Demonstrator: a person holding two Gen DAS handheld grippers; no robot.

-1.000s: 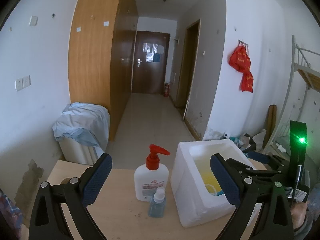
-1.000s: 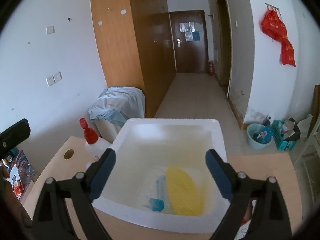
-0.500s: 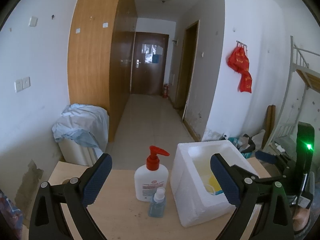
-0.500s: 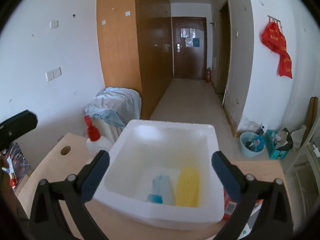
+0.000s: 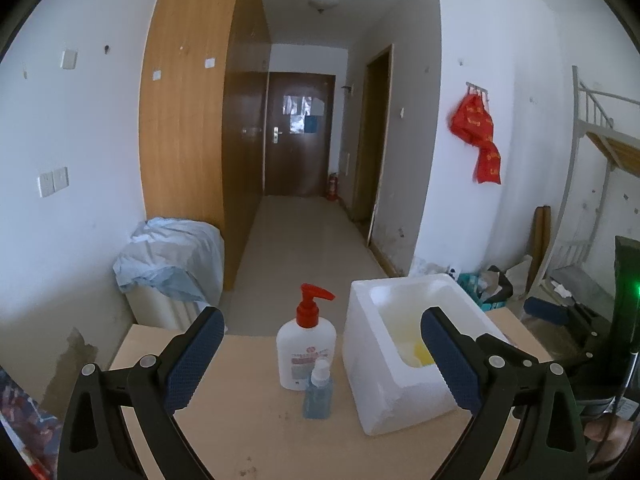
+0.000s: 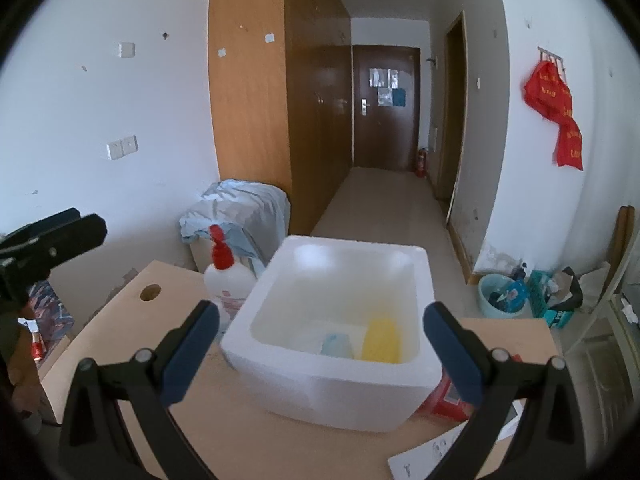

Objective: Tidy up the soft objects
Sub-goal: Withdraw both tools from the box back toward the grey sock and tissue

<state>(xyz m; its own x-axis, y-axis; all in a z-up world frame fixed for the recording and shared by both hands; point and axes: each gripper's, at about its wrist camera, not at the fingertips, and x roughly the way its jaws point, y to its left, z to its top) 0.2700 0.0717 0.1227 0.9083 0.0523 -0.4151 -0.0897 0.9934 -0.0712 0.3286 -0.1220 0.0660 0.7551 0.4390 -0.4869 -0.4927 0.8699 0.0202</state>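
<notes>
A white foam box (image 6: pixel 340 344) stands on the wooden table (image 6: pixel 120 344). Inside it lie a yellow soft object (image 6: pixel 380 340) and a pale blue soft object (image 6: pixel 337 345). In the left wrist view the box (image 5: pixel 376 364) is at the right, with a bit of yellow (image 5: pixel 420 356) showing inside. My right gripper (image 6: pixel 320 356) is open and empty, raised in front of the box. My left gripper (image 5: pixel 320 364) is open and empty, above the table in front of the bottles.
A white pump bottle with a red top (image 5: pixel 306 344) and a small blue bottle (image 5: pixel 318 394) stand left of the box. A red packet (image 6: pixel 448 398) and a white power strip (image 6: pixel 432 452) lie at the box's right. The table has a round hole (image 6: pixel 150 292).
Both grippers have pulled back and up from the box. The right gripper no longer hangs over the box's opening; the box looks smaller and farther in both views.
</notes>
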